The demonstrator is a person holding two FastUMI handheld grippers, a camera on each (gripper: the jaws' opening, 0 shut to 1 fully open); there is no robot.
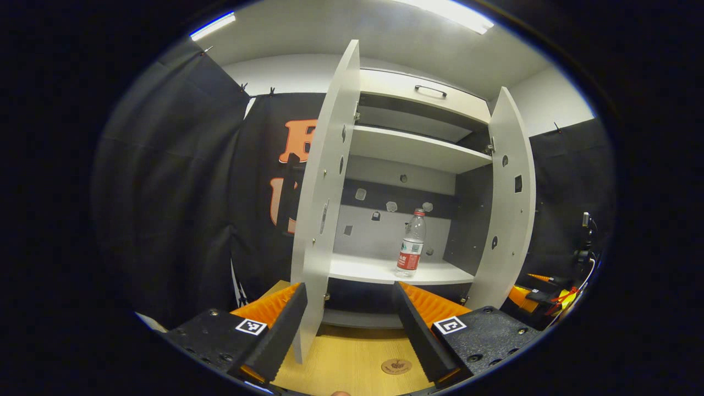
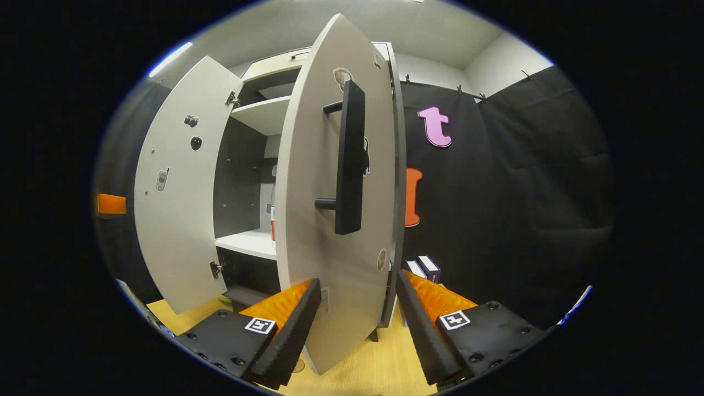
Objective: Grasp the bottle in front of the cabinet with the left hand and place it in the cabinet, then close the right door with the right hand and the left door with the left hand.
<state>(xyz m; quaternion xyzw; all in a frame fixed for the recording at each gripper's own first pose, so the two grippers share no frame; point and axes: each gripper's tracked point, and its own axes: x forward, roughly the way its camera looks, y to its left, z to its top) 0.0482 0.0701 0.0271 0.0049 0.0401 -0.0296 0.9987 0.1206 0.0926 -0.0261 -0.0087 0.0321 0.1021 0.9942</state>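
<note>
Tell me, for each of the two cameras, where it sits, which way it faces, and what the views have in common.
Left gripper view: rides on the left gripper, facing straight into the open white wooden cabinet where the clear plastic bottle with a red label stands on a shelf; its own jaws are spread at the bottom.
Right gripper view: rides on the right gripper, looking at the right door's outer face with its black bar handle; its own jaws are spread at the bottom.
Shared: cabinet, both doors, bottle, light wooden tabletop.
</note>
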